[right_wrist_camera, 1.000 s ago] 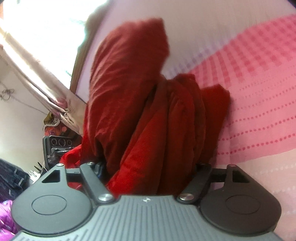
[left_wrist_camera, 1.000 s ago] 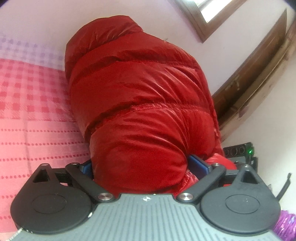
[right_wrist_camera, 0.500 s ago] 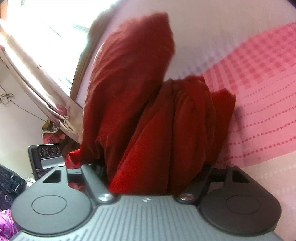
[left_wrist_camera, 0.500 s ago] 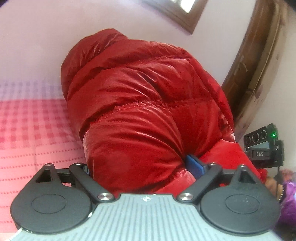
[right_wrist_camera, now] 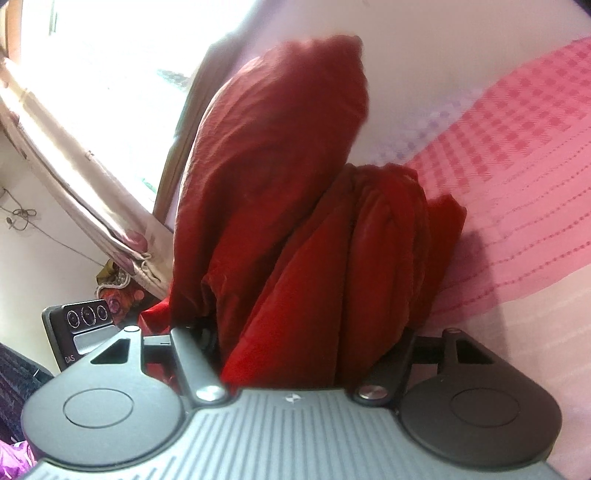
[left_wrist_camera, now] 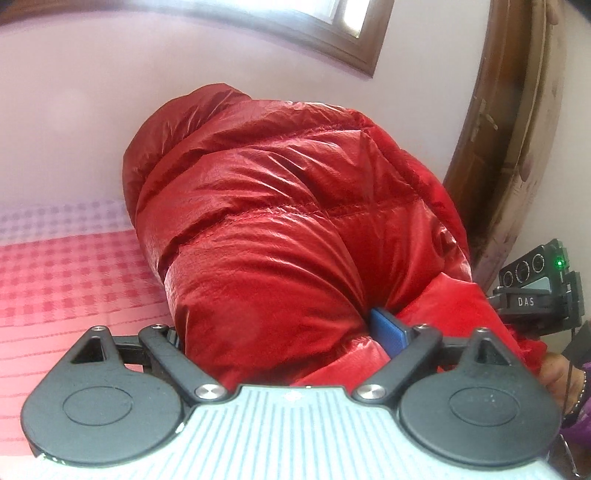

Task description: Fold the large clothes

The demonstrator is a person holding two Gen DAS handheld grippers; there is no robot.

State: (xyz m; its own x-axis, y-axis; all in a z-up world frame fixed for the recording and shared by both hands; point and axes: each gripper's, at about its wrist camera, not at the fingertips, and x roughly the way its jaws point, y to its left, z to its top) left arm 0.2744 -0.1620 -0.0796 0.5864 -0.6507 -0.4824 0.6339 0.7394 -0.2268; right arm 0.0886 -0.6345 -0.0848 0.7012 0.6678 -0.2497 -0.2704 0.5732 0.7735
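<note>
A shiny red quilted puffer jacket point(left_wrist_camera: 280, 229) bulges up in front of my left gripper point(left_wrist_camera: 280, 328). A thick fold of it is wedged between the jaws, and the blue pad point(left_wrist_camera: 388, 332) on the right finger presses into the fabric. In the right wrist view the same jacket point(right_wrist_camera: 266, 177) looks darker and bunched into upright folds. My right gripper point(right_wrist_camera: 306, 332) has those folds packed between its jaws, which are closing; its pads are hidden by the cloth. The jacket hangs over a pink checked bedsheet point(left_wrist_camera: 66, 273).
The pink sheet point(right_wrist_camera: 517, 155) spreads to the right in the right wrist view. A black device marked DAS point(left_wrist_camera: 532, 288) and a person's hand point(left_wrist_camera: 561, 373) are at the right edge. A wooden door frame point(left_wrist_camera: 509, 129), a window point(left_wrist_camera: 332, 33) and a curtain point(right_wrist_camera: 74, 177) line the walls.
Both grippers have risen with the jacket and the left one has rolled, bringing the window and door frame more upright. The right jaws have drawn closer together on the folds.
</note>
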